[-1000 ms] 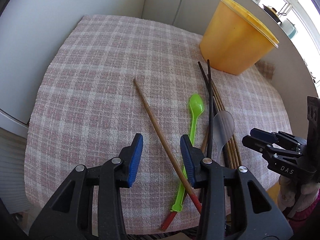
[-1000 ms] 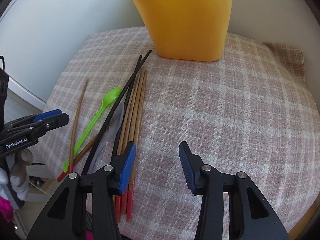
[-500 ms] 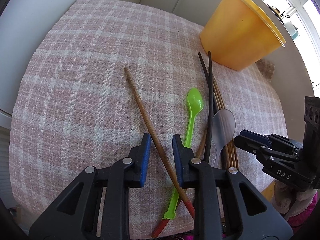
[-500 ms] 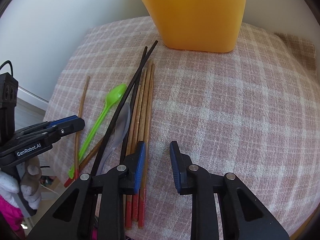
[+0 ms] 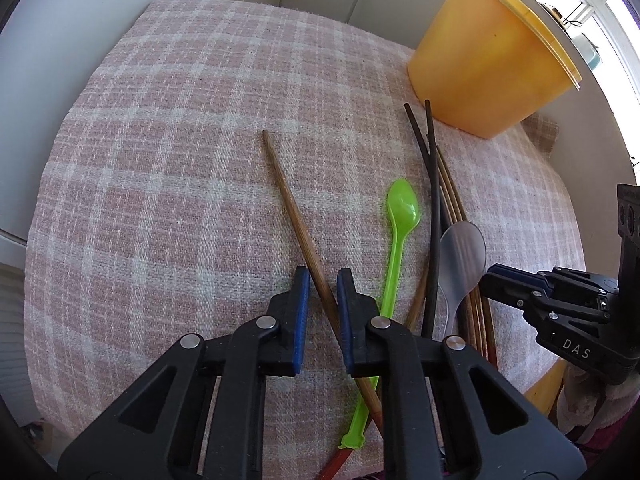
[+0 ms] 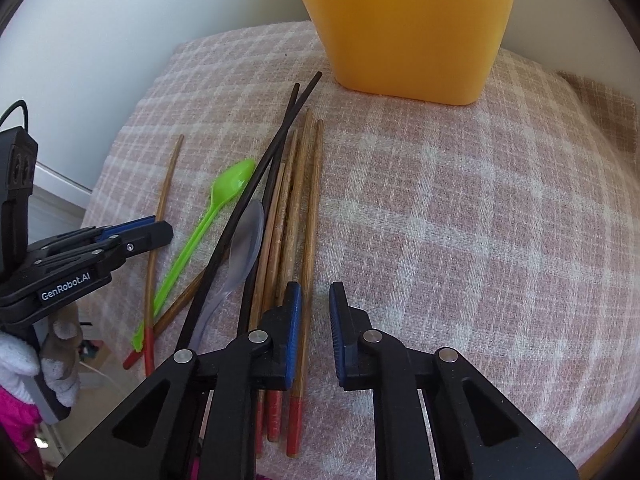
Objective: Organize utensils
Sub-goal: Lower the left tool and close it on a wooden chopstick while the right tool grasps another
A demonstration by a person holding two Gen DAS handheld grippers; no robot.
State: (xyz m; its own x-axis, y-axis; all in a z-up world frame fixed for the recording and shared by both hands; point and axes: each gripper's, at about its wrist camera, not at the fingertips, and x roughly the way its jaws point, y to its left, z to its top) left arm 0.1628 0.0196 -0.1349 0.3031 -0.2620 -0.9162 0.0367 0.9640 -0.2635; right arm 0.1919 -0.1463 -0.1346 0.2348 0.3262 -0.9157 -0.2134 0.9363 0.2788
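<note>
A lone brown chopstick (image 5: 288, 196) lies on the plaid cloth (image 5: 180, 140) and runs between the jaws of my left gripper (image 5: 322, 276). The jaws are closing, with a gap still showing on the chopstick's left side. To its right lie a green spoon (image 5: 402, 208), two black chopsticks (image 5: 434, 200), a clear spoon (image 5: 462, 248) and a bundle of red-tipped wooden chopsticks (image 6: 296, 200). My right gripper (image 6: 315, 290) is closing low over that bundle. The rightmost chopstick (image 6: 316, 184) sits just inside its left pad, clear of the right pad.
A yellow tub (image 6: 412, 28) stands at the back of the cloth, just beyond the chopstick tips. A white wall rises behind the table. A gloved hand (image 6: 60, 360) holds the left gripper at the near left edge. One more brown chopstick crosses under the green spoon's handle.
Both pairs of jaws have narrowed a lot. The left gripper shifted to straddle the lone chopstick and sank toward it. The right gripper came closer over the wooden bundle.
</note>
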